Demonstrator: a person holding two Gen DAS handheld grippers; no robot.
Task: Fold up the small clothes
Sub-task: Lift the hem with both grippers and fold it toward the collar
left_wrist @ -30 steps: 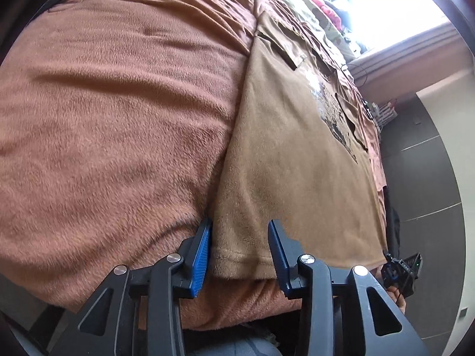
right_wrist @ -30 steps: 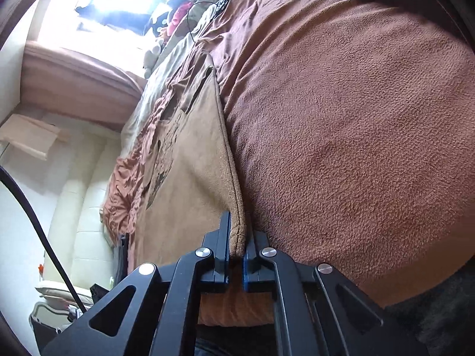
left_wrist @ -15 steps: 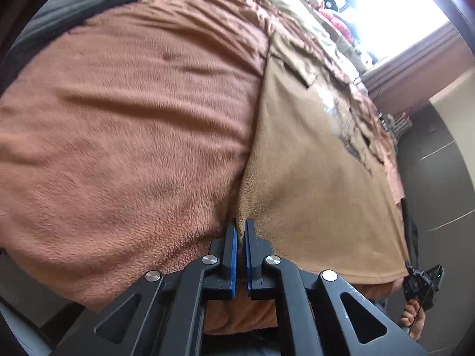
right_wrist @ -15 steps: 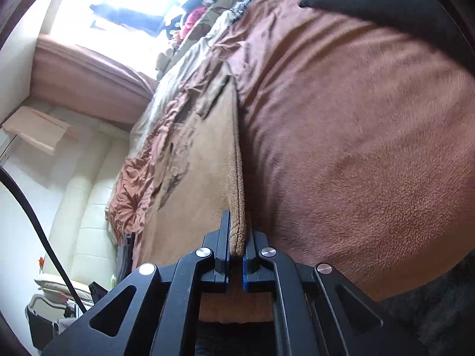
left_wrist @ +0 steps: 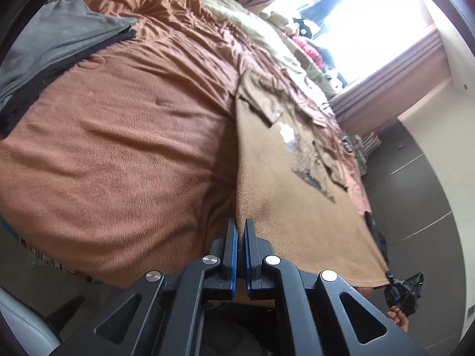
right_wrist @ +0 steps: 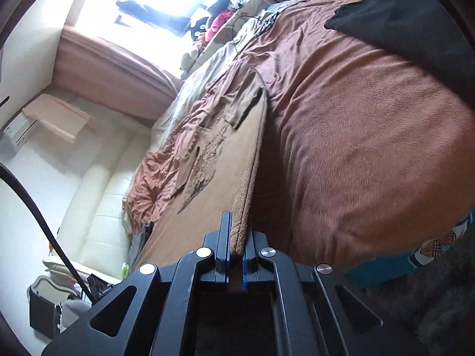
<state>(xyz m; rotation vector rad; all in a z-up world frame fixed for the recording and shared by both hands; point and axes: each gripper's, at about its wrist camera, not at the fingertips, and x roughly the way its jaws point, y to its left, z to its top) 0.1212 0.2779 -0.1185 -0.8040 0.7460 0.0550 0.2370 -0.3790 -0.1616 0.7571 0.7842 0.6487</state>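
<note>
Here the tan T-shirt [left_wrist: 291, 207] lies spread on the bed, over a brown fleece blanket [left_wrist: 124, 154], its printed front facing up and its hem corners pinched by the 2 grippers. In the left wrist view the left gripper [left_wrist: 240, 228] rises from the bottom centre of the frame, pointing steeply down toward the bed, and its blue-lined jaws are pressed together on the shirt's near corner, with the shirt's side edge running straight up the frame from them. The cloth fans out to the right of the frame, toward the right gripper [left_wrist: 403, 290], small at the lower right edge, with a bit of the person's hand [left_wrist: 397, 317] under it. In the right wrist view the right gripper [right_wrist: 237, 237] enters from the bottom centre at a shallower tilt, and its jaws are clamped on the T-shirt [right_wrist: 219, 184] where a thick fold of hem stands between them; the shirt stretches to the left and upward in the frame. A folded grey garment [left_wrist: 59, 44] sits on the blanket at the upper left of the left wrist view, and a dark pillow [right_wrist: 409, 23] lies at the upper right of the right wrist view. A bright window [right_wrist: 154, 3] fills the top.
</note>
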